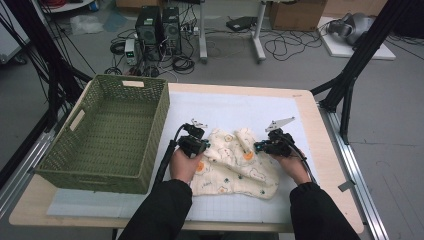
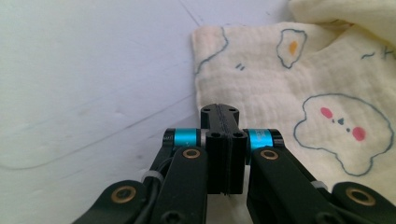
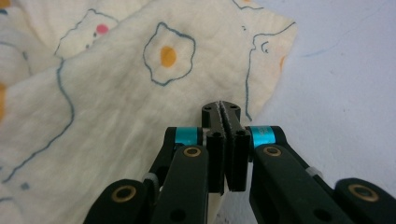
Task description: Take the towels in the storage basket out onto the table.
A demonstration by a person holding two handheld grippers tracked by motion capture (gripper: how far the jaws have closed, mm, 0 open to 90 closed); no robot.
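A cream printed cloth (image 1: 235, 162) lies rumpled near the middle of the counter (image 1: 305, 150), on a white mat with bare space beyond and to the right of it. A green basket (image 1: 107, 132) stands close on the left. Two hands come in from the near edge. The left tool (image 1: 196, 142) rests at the cloth's left edge, jaws pressed together with nothing visible between them. The right tool (image 1: 265, 145) sits over the right edge, likewise closed.

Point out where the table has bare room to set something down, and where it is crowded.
Free: the white mat behind the cloth, and the strip in front of it. The green basket fills the left side. Crowded: the middle, where both grippers flank the cloth.
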